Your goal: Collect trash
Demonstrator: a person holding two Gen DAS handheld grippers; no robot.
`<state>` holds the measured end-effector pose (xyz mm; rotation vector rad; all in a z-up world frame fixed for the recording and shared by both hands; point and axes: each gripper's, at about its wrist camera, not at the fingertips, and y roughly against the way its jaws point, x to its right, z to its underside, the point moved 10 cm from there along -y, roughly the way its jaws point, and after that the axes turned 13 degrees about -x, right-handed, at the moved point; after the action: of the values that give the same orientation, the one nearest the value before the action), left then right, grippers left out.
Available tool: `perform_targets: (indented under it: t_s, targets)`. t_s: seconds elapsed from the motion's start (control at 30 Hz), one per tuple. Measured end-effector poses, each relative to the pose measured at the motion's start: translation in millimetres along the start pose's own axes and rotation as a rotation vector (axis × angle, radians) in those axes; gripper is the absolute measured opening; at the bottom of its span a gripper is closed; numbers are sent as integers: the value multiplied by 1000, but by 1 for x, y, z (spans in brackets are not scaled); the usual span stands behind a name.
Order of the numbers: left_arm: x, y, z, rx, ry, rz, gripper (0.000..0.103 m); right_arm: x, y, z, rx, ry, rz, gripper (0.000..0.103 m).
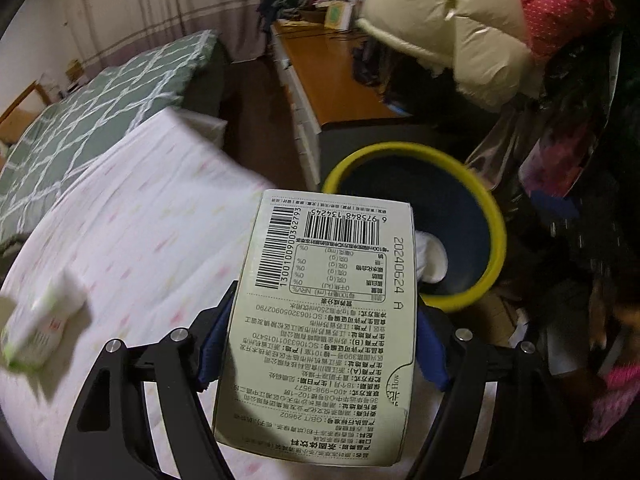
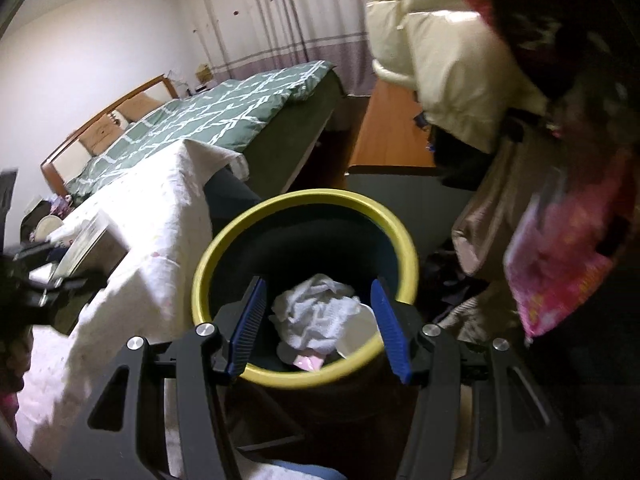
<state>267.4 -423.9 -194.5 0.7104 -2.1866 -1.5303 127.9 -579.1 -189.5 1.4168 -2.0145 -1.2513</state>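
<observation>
A printed carton (image 1: 328,320) is clamped by the left gripper (image 1: 320,344) above the cloth-covered tabletop (image 1: 140,240); the right gripper (image 2: 320,328), fingers apart and empty, is held over the yellow-rimmed bin (image 2: 304,200) beside a bed (image 2: 208,120).

A table (image 1: 132,216) under a white patterned cloth is carrying a small blurred white-and-green carton (image 1: 36,332) near its edge. A yellow-rimmed bin (image 2: 400,224) is standing just beside it, on the floor.
</observation>
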Motion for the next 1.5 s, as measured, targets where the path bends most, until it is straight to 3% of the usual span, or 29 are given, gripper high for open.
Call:
perform_targets:
  t_s: [0.23,0.47,0.6,0.73,0.83,0.93,1.13,1.3,1.5]
  targets:
    - [67,-37,-63,-34,-84,57,75,19,12,24,-15,-30,16,52]
    - [97,-82,-92,-87,-91,51,76,35,16,38,-27,-58,33,52]
    - [102,-96,-100,-89,-59,51,88,31,15,41,-37,-52,28,52]
    - [91,-76,-94,-50,-18,55,88,25,15,37,-38,-35,29,53]
    - [73,-34,-82,45,31,46,89,11,11,36,-43,-8,17,54]
    - [48,10,-57,132,92,44,92,-12,5,31,-52,33,0,56]
    - [-49,91,35,258,289,-53,95,-82,-7,19,-64,151,-49,57]
    - [-138,134,141,284,486,-210,95,-162,-13,7,-79,274,-114,57]
    - [-204,171,248,299,675,-289,95,-267,-23,-7,-101,408,-226,57]
